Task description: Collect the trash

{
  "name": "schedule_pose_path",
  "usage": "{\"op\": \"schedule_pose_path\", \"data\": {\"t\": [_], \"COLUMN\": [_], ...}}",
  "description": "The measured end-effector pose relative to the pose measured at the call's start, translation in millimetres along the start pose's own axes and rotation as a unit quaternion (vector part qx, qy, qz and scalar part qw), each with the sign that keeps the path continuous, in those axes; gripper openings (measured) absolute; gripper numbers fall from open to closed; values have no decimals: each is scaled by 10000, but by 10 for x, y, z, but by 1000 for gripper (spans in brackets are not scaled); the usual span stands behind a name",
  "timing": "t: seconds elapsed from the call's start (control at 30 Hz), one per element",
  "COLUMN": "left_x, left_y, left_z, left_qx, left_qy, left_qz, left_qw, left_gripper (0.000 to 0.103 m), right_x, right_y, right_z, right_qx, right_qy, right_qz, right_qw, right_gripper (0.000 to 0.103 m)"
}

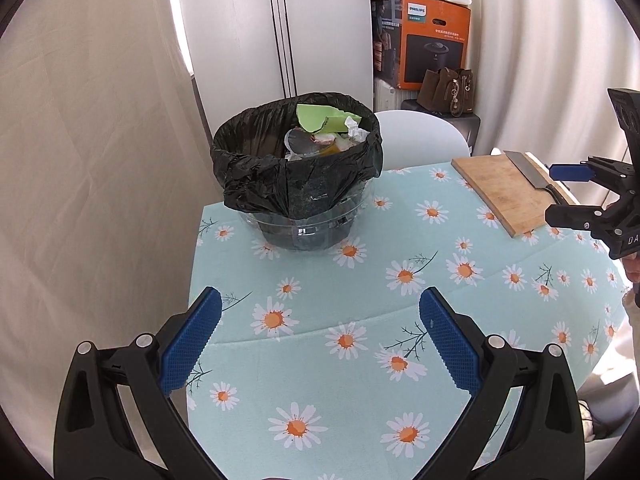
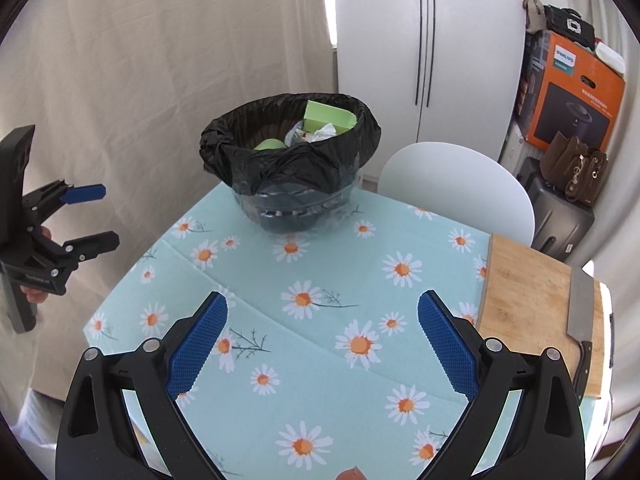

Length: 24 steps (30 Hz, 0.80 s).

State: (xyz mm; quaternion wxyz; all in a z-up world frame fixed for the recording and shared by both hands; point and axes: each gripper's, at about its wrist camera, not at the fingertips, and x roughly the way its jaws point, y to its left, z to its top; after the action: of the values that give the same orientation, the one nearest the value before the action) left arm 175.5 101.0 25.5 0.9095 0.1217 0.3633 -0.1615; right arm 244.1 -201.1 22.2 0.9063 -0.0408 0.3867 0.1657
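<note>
Both sets of jaws stood wide apart and held nothing. Left gripper [image 1: 320,312] hovered above the near edge of the table [image 1: 360,360], blue pads [image 1: 192,340] spread over bare daisy cloth. Right gripper [image 2: 322,316] likewise spread and empty, also over the near part of the table, toward the right side.

Outward from the jaws: no loose scrap showed on the cloth between either gripper and the bin. Trash bin [image 1: 298,176], a clear tub lined with a black bag [image 1: 256,176], sat at the far left corner of the table, straight ahead of the left jaws and ahead-left of the right ones. Bin stood upright, mouth open upward, no long axis to speak of. Trash [image 1: 324,128] inside: green card, crumpled white paper, clear wrapping, heaped near the rim.

Left gripper looked the more squarely lined up on the bin; which was nearer, could not tell.

Cutting board [image 2: 536,304] lay along the right edge, cleaver [image 2: 580,312] flat on it, well apart from the bin. White chair [image 2: 460,188] behind the far edge.

Judgement: collecting looked largely done; likely next concern was the bag rim, folded down over the tub.
</note>
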Motion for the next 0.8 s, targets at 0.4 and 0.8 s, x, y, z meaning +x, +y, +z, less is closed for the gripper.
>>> {"op": "schedule_pose_path", "data": {"t": [0.4, 0.8], "left_x": [-112, -212], "left_y": [-7, 75], "left_z": [-245, -383], "left_qx": [-89, -93], "left_qy": [42, -30], "left_qz": [187, 259], "left_qw": [9998, 9996], "left_gripper": [97, 97], "right_x": [-169, -294], "right_y": [71, 271], "right_z": [-188, -205], "right_qx": [30, -57], "right_qy": [-104, -217], "right_qz": [-123, -218], "right_qw": [9999, 9995], "right_gripper": [94, 94]}}
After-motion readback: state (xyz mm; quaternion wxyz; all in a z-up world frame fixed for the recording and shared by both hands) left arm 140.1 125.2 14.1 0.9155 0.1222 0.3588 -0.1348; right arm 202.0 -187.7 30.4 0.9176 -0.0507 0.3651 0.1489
